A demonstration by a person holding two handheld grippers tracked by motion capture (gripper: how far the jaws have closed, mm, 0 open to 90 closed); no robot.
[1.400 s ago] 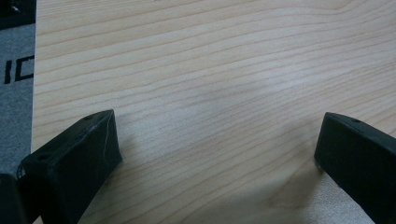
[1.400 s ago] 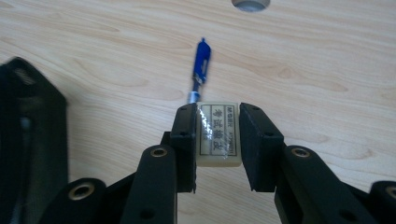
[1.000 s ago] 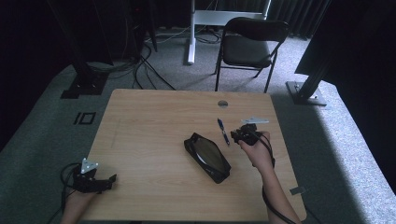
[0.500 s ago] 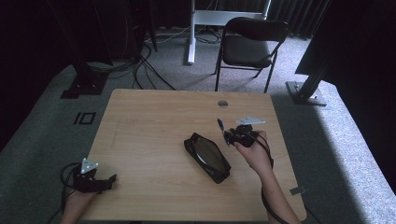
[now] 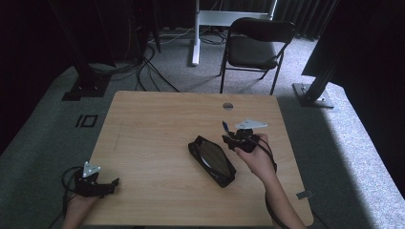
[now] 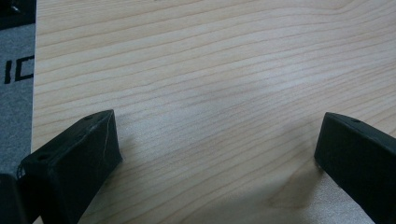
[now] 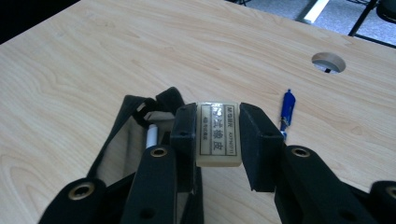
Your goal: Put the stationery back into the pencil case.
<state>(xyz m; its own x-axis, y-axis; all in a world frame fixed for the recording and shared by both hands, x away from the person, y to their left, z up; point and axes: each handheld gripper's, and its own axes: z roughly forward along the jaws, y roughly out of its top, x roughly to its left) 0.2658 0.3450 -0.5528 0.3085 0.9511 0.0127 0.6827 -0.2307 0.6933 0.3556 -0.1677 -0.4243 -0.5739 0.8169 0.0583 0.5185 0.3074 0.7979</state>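
Note:
My right gripper (image 7: 218, 122) is shut on a cream eraser (image 7: 217, 140) with a printed label, pressed between both pads and lifted off the wooden table (image 5: 153, 124). In the high view the right gripper (image 5: 235, 139) hangs just right of a black pencil case (image 5: 212, 160) that lies open. A white stick-shaped item (image 7: 150, 136) lies inside the pencil case (image 7: 123, 149). A blue pen (image 7: 287, 109) lies on the table beyond the jaws; the high view shows the pen (image 5: 224, 125) too. My left gripper (image 5: 112, 182) rests at the table's near left corner, and in its own view the left gripper (image 6: 219, 140) stands open over bare wood.
A round cable hole (image 5: 228, 106) sits near the table's far edge. Behind the table stand a black folding chair (image 5: 258, 43), a white desk leg and cables on grey carpet. Bare wood lies left of the case.
My right gripper has moved left and a little upward with the eraser, from beside the pen to the pencil case's right edge. The left gripper has stayed still.

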